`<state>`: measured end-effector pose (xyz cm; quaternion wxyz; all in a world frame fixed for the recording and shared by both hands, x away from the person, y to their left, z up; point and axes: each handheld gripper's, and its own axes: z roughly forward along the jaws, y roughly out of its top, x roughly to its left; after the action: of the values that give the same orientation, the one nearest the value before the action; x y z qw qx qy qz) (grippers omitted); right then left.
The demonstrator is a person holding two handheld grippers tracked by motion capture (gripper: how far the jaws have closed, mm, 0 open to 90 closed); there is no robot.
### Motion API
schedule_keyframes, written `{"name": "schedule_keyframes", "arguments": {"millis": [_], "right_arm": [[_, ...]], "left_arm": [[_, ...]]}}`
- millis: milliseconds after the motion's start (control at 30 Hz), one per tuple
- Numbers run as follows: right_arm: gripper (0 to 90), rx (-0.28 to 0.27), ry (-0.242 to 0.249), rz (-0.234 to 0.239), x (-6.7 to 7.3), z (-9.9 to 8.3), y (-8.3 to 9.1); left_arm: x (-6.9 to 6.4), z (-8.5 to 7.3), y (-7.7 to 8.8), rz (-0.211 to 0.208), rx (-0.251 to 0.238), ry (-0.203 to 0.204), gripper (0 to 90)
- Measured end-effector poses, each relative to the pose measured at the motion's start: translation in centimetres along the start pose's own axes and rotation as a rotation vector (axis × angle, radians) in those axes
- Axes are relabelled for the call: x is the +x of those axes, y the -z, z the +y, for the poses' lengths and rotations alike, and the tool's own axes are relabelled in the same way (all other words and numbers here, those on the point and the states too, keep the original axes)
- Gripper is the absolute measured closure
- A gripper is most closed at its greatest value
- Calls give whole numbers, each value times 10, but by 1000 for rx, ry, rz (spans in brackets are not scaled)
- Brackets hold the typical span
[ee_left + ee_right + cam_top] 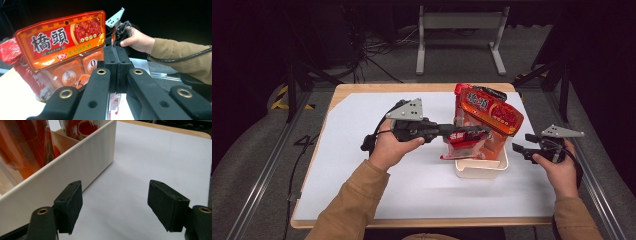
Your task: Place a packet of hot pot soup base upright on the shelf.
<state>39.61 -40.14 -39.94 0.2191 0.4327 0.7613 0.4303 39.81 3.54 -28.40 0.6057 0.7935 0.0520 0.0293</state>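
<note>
my left tool [479, 131]: jaws pinched on the thin edge of a red packet [462, 142], held over the white bin [484, 169] mid-bench | orange pouch [492, 111]: standing in that bin | my right tool [518, 148]: jaws spread, holding nothing, just right of the bin

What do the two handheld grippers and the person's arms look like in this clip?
Both the left gripper and the right gripper are black with flat padded jaws and brass-coloured rivets at the linkages. Each carries a grey three-cornered plate with small holes on top, and a black cable trails from each. The person wears tan long sleeves.
</note>
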Motion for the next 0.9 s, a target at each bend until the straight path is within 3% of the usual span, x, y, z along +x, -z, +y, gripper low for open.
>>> {"name": "schedule_keyframes", "arguments": {"millis": [900], "right_arm": [[296,-6,-9,10,-1,0,2]], "left_arm": [[-4,-5,-43,-40,-25,-25,900]]}}
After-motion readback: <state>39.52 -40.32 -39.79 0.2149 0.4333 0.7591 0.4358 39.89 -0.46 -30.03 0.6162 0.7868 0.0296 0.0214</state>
